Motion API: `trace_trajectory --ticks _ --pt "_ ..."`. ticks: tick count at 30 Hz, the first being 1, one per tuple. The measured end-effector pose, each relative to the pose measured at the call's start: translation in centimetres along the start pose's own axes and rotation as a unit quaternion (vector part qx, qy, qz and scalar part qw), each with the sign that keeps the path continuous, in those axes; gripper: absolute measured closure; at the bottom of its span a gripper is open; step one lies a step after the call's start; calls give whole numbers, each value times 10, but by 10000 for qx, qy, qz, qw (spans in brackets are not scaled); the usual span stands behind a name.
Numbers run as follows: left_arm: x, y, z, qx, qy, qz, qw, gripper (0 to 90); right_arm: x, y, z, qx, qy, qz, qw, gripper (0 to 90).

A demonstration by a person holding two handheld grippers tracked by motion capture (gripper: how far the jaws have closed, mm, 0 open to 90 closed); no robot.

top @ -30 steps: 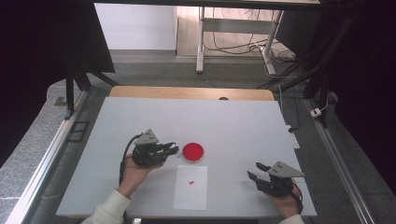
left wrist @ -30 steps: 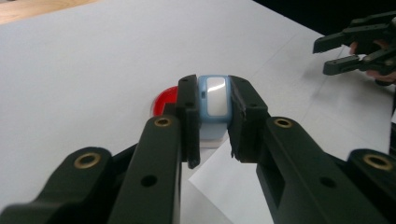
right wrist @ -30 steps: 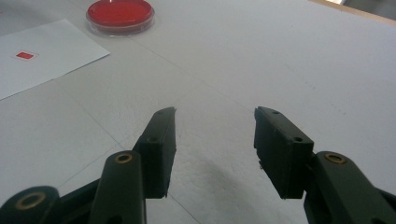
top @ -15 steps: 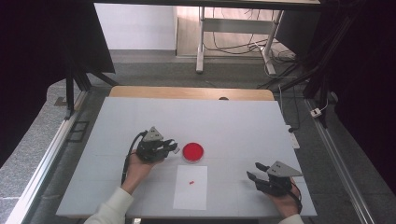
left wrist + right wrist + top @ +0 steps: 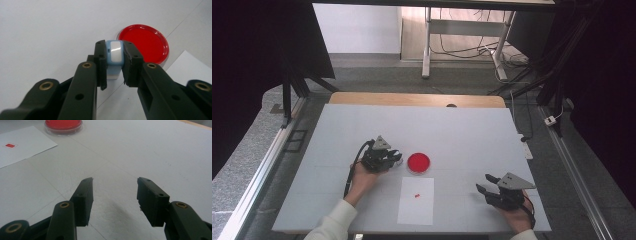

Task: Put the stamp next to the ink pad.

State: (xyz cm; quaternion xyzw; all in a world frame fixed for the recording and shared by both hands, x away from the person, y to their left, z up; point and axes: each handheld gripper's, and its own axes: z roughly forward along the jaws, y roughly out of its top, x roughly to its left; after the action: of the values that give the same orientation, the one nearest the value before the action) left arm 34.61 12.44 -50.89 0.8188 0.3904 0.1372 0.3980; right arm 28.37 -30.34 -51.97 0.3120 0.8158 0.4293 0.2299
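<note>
The high view looks forward and down on the white tabletop [image 5: 462, 130]; both gripper views sit low and close, sharing the round red dish [image 5: 143, 42].

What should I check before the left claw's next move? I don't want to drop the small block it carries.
1. Grip: left claw shut on the pale blue block, pinched on both sides: ok.
2. Block centred between the jaws, near their tips: ok.
3. Red dish close ahead of the block, nothing between them: ok.
4. White sheet lies flat beside the dish, with a small red mark on it: ok.
5. Right claw open, holding nothing, well off to the side: ok.
6. Whether the block touches the table: cannot tell.
</note>
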Motion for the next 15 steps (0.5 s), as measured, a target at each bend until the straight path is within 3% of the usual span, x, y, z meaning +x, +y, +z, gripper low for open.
trace_trajectory --ticks 5,15 --pt "-2 -1 5 98 -12 50 9999 748 0 0 0 44 -36 -26 10000 461" --pt "-4 0 7 70 6 85 9999 714 0 0 0 45 -7 -18 10000 460"
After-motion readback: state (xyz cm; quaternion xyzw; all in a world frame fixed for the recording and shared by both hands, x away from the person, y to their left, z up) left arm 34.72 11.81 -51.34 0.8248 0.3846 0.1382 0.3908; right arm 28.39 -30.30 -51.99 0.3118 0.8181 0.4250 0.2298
